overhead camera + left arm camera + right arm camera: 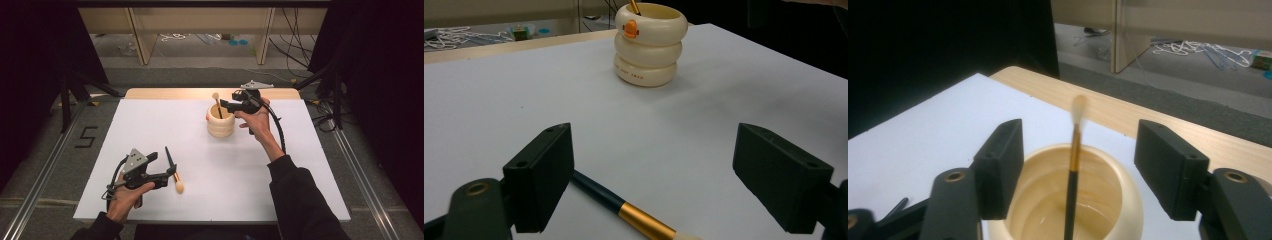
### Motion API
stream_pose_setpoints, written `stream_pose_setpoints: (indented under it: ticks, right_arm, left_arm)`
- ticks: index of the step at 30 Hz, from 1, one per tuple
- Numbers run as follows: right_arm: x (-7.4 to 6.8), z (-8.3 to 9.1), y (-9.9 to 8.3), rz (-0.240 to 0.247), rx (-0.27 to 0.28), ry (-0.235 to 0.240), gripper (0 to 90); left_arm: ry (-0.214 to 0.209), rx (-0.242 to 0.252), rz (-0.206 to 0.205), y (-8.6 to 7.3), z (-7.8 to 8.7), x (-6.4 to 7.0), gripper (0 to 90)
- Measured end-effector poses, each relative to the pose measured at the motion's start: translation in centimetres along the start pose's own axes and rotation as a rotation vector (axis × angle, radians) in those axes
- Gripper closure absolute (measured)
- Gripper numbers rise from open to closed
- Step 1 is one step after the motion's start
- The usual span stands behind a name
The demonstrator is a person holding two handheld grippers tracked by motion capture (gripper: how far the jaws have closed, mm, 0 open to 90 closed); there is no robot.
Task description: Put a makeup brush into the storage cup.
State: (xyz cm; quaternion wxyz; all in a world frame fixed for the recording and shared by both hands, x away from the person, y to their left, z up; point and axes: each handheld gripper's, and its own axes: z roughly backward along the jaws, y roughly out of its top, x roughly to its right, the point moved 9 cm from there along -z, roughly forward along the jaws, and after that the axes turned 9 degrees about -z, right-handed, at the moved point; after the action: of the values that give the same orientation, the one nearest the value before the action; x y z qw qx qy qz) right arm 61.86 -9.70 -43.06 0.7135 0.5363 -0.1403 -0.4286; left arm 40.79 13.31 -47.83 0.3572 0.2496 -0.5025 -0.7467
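- The right gripper (226, 104), held in a hand at upper centre of the high view, hovers just over the rim of a cream ringed cup (220, 126). Its jaws stand open and hold nothing.
- In the right gripper view a thin brush (1074, 165) stands upright inside the cup, at the centre of the frame, between the two open jaws without touching either. Its pale tip rises above the rim.
- The left gripper (161, 176) sits low at the lower left of the high view, jaws spread wide and empty.
- A second brush (172, 171), dark-handled with a gold ferrule and pale bristles, lies flat on the white table (300, 165). In the left gripper view its handle runs under the left-hand jaw toward the bottom centre of the frame.
- The cup stands well apart from the left gripper, toward the upper centre of that view.
- Risk, as a judgement: closing on the flat brush could pinch it off-centre, so it swings or slips free.
- Risk, as a judgement: the right jaws are close enough to the cup to nudge or tip it.
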Motion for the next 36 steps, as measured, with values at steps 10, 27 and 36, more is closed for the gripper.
stream_pose_setpoints:
  ticks: [10, 27, 36]
  right_arm:
    - [-1.6, 2.5, -0.4, 0.040, -0.011, -0.006, 27.9]
    - [-3.2, 5.3, -1.1, 0.068, 0.020, 0.005, 26.0]
    - [-4.0, 6.1, -1.7, 0.060, 0.016, 0.019, 25.3]
  left_arm:
    - [0.001, 0.003, 0.002, 0.0, 0.0, 0.0, 16.6]
    - [0.005, 0.007, 0.018, 0.1, 0.0, 0.0, 16.6]
    - [0.004, 0.009, 0.018, 0.1, 0.0, 0.0, 16.6]
